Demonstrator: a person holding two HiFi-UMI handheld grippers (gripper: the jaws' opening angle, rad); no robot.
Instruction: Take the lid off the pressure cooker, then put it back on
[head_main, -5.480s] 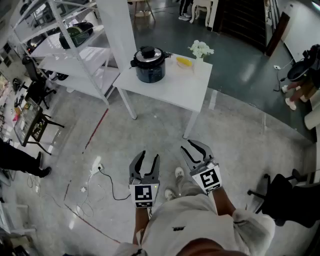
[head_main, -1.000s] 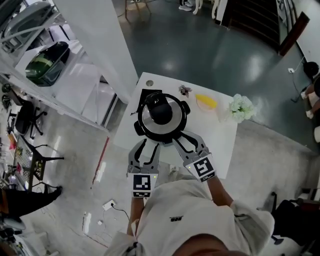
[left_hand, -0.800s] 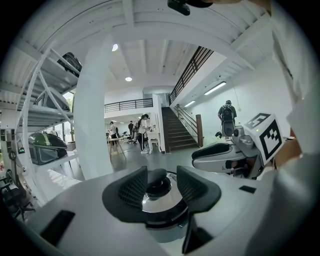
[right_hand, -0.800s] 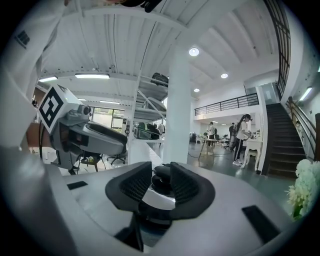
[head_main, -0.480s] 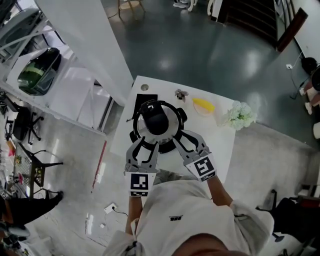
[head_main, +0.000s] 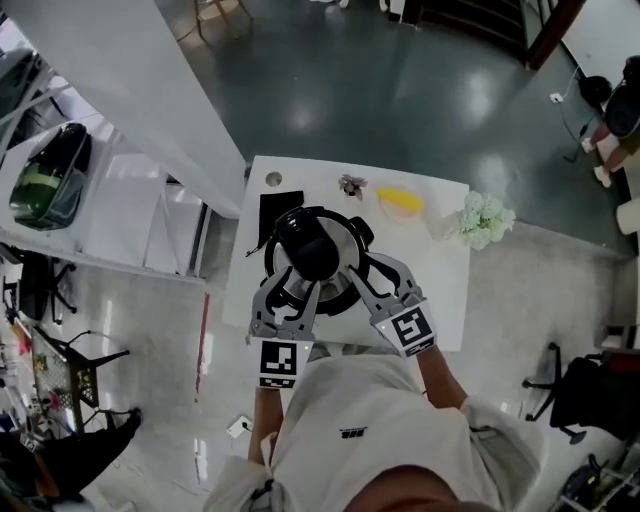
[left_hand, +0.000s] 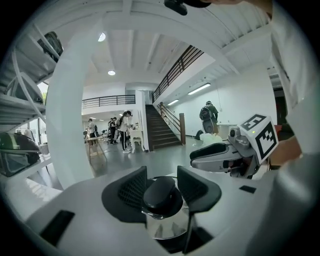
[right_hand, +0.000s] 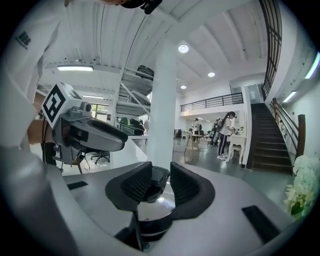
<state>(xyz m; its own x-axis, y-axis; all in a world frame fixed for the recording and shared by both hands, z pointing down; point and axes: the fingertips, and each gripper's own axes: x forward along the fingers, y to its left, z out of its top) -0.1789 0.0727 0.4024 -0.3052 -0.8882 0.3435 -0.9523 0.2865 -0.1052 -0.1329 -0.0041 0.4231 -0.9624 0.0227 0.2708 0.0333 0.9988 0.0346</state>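
The pressure cooker (head_main: 318, 272) stands on a white table (head_main: 445, 300), with its shiny lid and black knob (head_main: 308, 246) on top. My left gripper (head_main: 290, 292) is at the cooker's near left rim, open, pads touching nothing. My right gripper (head_main: 366, 270) is over the near right rim, also open. In the left gripper view the knob (left_hand: 162, 196) shows through the gap of the left gripper (left_hand: 161, 181), with the right gripper (left_hand: 216, 156) alongside. In the right gripper view the knob (right_hand: 159, 178) sits beyond the right gripper (right_hand: 161, 186), and the left gripper (right_hand: 92, 134) is at the left.
Behind the cooker lie a black flat thing (head_main: 278, 208), a small dark item (head_main: 352, 184), a yellow thing (head_main: 398, 202) and white flowers (head_main: 484, 218). A white pillar (head_main: 130, 90) and a shelf rack (head_main: 60, 180) stand left of the table. People stand far off in the hall.
Since the earliest frame the person has walked up to the table. Over the last second both grippers moved forward, from the cooker's near side to over its rim.
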